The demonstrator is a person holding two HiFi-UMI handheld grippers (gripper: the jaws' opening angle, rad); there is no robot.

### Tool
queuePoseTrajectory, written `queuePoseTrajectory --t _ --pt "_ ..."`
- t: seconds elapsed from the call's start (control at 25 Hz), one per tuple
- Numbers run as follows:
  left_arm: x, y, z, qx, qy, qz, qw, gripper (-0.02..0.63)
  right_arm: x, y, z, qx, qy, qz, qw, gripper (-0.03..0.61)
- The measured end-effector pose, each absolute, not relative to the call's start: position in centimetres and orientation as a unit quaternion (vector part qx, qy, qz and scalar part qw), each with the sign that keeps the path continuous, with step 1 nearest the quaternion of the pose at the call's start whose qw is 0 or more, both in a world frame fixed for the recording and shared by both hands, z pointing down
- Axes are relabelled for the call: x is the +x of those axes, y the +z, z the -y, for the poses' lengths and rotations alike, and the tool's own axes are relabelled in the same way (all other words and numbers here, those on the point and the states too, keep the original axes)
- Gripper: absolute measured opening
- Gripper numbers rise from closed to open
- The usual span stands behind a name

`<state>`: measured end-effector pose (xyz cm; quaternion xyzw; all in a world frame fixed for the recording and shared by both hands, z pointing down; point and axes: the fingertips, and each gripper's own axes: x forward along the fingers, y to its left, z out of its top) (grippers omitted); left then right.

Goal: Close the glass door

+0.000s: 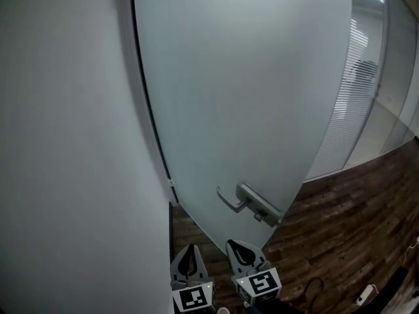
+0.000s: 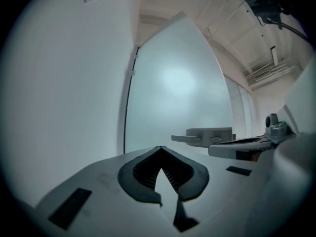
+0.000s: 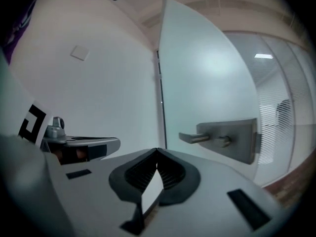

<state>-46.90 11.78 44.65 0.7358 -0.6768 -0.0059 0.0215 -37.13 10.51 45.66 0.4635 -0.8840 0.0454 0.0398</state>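
The frosted glass door (image 1: pixel 242 97), hinged along the white wall (image 1: pixel 65 142), stands swung open over the dark wooden floor (image 1: pixel 340 227). Its grey metal lever handle (image 1: pixel 245 200) sits near the free edge. The 2 grippers are low in the head view, side by side. The left gripper (image 1: pixel 190 248) and the right gripper (image 1: pixel 234 244) are both clenched, tips together, with nothing between them. The handle lies just ahead of the right gripper and slightly to its right, near but apart from it. From the left gripper the handle (image 2: pixel 202 136) is further right. The step in hand is judged to be the approach. It is best done by bringing the nearer right gripper level to the lever (image 3: pixel 217 138), bearing on metal rather than glass, and swinging the leaf steadily about its hinge.
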Motion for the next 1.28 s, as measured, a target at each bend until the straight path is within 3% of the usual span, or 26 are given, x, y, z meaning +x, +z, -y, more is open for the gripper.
queuePoseTrajectory --t 0.32,0.6,0.8,0.88,1.16,1.28 --pt "-39.7 45.7 -8.5 0.794 0.004 0.608 0.006 -0.002 -28.2 46.0 -10.0 0.549 0.034 0.835 0.03 -0.002" --pt "-36.9 44.1 -6.5 0.812 0.017 0.583 -0.014 -0.002 -25.2 45.4 -10.2 0.559 0.04 0.828 0.021 -0.002" --pt "-35.4 44.2 -4.2 0.838 0.094 0.53 -0.093 0.004 -25.6 45.1 -10.5 0.543 0.019 0.84 0.014 -0.002" --pt "-35.4 44.5 -3.1 0.84 0.149 0.5 -0.147 0.082 -25.3 45.0 -10.6 0.545 0.021 0.838 0.012 -0.002" --pt "-35.3 48.2 0.3 0.776 0.406 0.347 -0.335 0.258 -25.1 44.7 -10.6 0.55 0.024 0.835 0.008 -0.002" --pt "-34.7 49.1 1.6 0.736 0.449 0.315 -0.397 0.27 -25.3 44.7 -10.5 0.551 0.026 0.834 0.009 -0.002"
